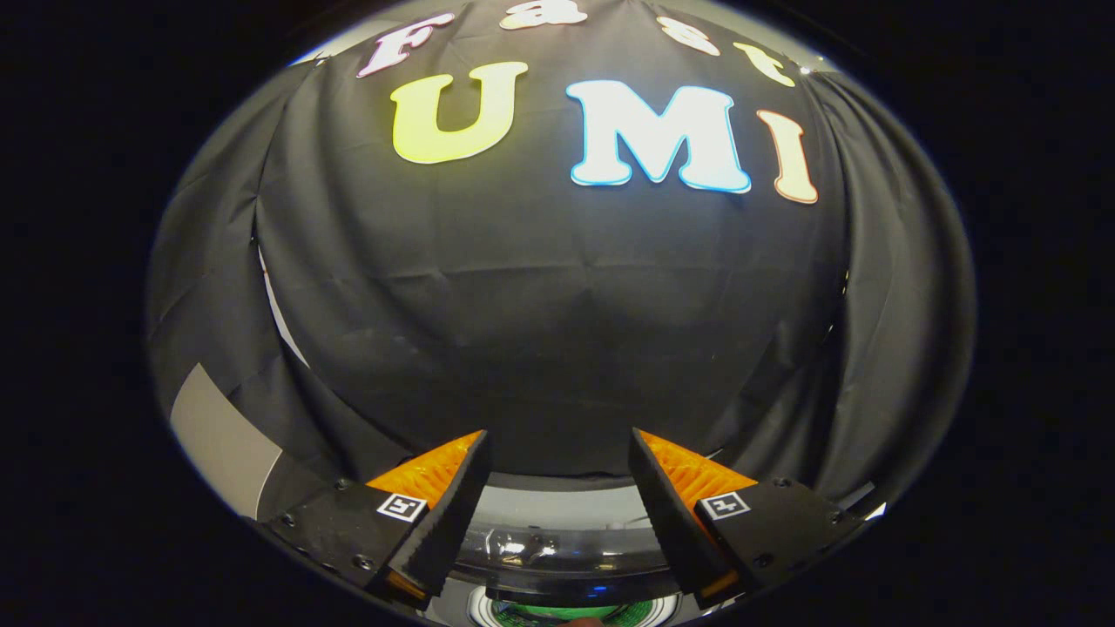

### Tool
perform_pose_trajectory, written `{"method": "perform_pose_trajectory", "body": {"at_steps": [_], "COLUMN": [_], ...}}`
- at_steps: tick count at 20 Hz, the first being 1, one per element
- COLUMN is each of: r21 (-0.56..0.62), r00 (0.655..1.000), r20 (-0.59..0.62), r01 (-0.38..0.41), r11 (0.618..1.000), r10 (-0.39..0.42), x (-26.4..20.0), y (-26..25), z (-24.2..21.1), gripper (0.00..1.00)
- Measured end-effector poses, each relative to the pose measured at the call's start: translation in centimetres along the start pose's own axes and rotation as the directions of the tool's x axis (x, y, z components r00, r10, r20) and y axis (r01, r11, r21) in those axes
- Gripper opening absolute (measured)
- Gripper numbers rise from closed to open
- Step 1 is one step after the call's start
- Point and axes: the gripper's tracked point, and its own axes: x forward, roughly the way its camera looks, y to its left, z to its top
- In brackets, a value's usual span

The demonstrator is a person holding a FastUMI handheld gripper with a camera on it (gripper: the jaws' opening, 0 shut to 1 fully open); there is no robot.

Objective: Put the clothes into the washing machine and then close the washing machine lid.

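The gripper (pixel 557 453) is seen with its two fingers (pixel 453 505) spread well apart, and nothing is held between them. The gap between the fingertips is taken up by the booth's black cloth wall (pixel 540 331), which is draped in folds and is seen beyond the fingers from 9 o'clock round to 3 o'clock. A square marker is carried on the body of each finger.

Below the gap, at 6 o'clock from the fingertips, the washing machine (pixel 566 540) is partly seen: a curved, glossy dark band with bright reflections is set between the two finger bases, and a pale rim is seen under it. Lower again, a green patch (pixel 557 614) is visible inside a pale ring; it cannot be told whether this is clothing or a part of the machine. Whether the lid is up or down cannot be told either.

At 8 o'clock from the fingers, a pale grey panel (pixel 222 440) is seen against the cloth
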Motion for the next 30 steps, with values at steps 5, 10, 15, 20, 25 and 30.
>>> {"method": "perform_pose_trajectory", "body": {"at_steps": [5,10,15,20,25,30], "r21": [0.013,0.034,0.028,0.026,0.024,0.026], "r00": [0.996,0.987,0.969,0.975,0.977,0.975], "r20": [-0.087,-0.161,-0.245,-0.222,-0.214,-0.224], "r01": [0.004,-0.001,-0.015,-0.008,-0.003,0.003], "r11": [1.0,0.999,0.999,1.0,1.0,1.0], "r10": [-0.003,0.006,0.022,0.014,0.008,0.003], "x": [0.4,0.0,-1.0,-2.8,-4.8,-6.2], "y": [-0.3,-0.3,0.0,0.3,0.4,0.6], "z": [-2.0,-3.2,-5.0,-6.4,-8.1,-10.2], "gripper": [0.98,1.0,1.0,1.0,0.99,0.99]}}
